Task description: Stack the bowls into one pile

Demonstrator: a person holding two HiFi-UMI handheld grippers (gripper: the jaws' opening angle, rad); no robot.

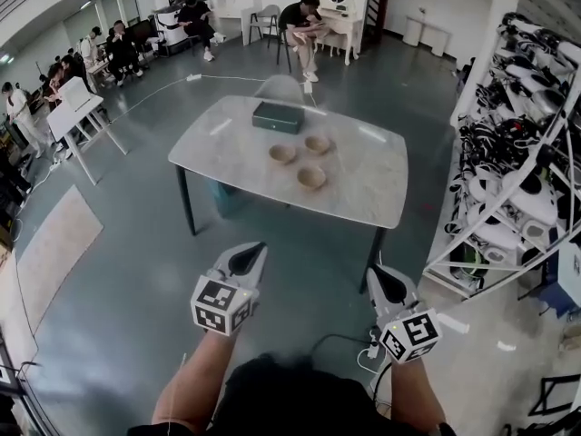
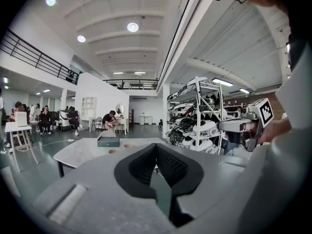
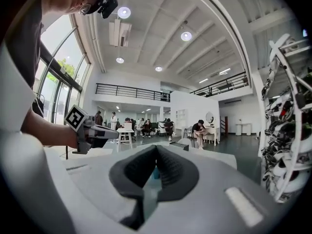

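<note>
Three tan bowls stand apart on the marble table (image 1: 363,184), far ahead of me: one on the left (image 1: 282,153), one behind it to the right (image 1: 317,143), one nearest me (image 1: 311,178). Two of them show faintly in the left gripper view (image 2: 115,150) (image 2: 129,145). My left gripper (image 1: 257,251) (image 2: 156,147) is shut on nothing and is held well short of the table. The right gripper (image 1: 376,272) (image 3: 156,149) is held beside it, also shut on nothing. Each gripper shows in the other's view, the right one (image 2: 243,126) and the left one (image 3: 92,130).
A dark green box (image 1: 277,117) (image 2: 107,141) lies at the table's far edge, with a grey chair (image 1: 281,87) behind it. Shelves of white gear (image 1: 517,153) line the right side. A small white table (image 1: 77,107) stands at the left. Several people sit at the back. A cable (image 1: 340,339) lies on the floor.
</note>
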